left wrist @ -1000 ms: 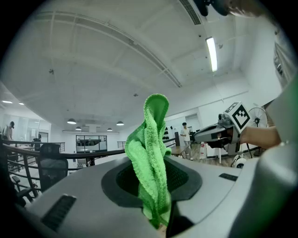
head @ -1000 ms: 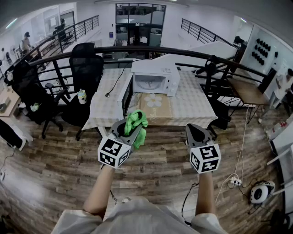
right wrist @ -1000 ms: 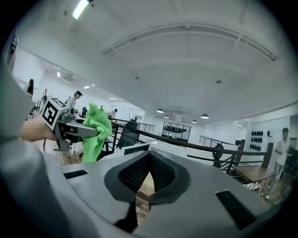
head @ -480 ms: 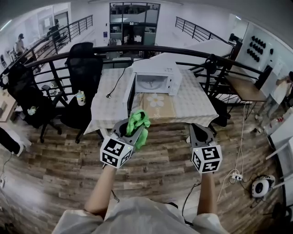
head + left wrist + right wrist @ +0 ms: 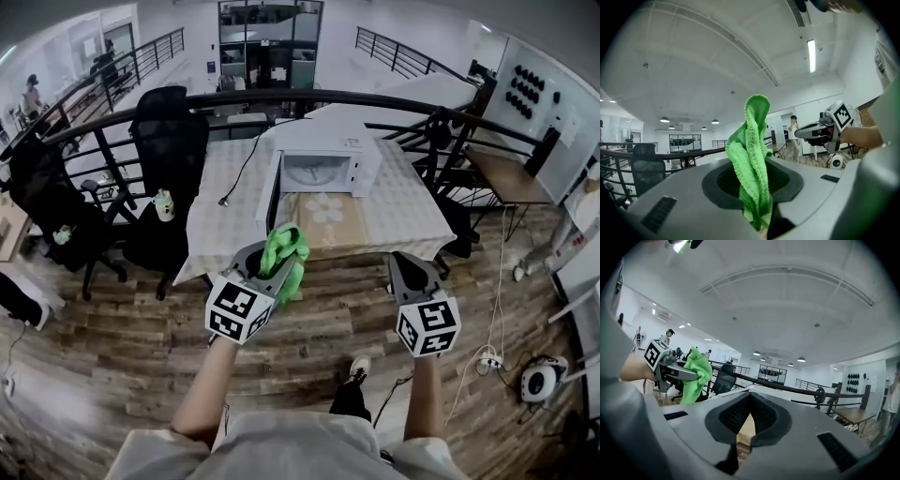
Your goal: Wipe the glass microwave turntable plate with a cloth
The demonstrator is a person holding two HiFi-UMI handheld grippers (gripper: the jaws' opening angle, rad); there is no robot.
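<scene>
Since a second ago the person has stepped toward the table. The boxy white microwave (image 5: 323, 155) sits lower in the head view, and a pale shoe (image 5: 357, 367) now shows on the brown wood-plank floor (image 5: 122, 328) between the forearms. Both grippers keep the same raised pose.

The left gripper (image 5: 267, 270) is clamped on a bright green looped-pile cloth (image 5: 284, 251). In the left gripper view the fuzzy fabric (image 5: 752, 154) is pinched at its lower end between grey plastic jaws lined with black ribbed pads. Above them it stands up in a folded, twisted plume. The right gripper (image 5: 410, 272) hangs to the right, level with the left one and clear of the cloth. In the right gripper view its ribbed pads meet at the tips with nothing held between them.

The microwave stands toward the far edge of a rectangular table with a pale checked covering (image 5: 403, 216), well beyond both grippers. Its door (image 5: 268, 192) is swung open to the left. A tan mat printed with a white flower (image 5: 325, 211) lies just in front of it.

The glass turntable plate cannot be made out, because the open cavity is too small and washed-out in every view. From the head view the cloth hides the left jaw tips, and the black-and-white marker cubes cover both gripper bodies.
</scene>
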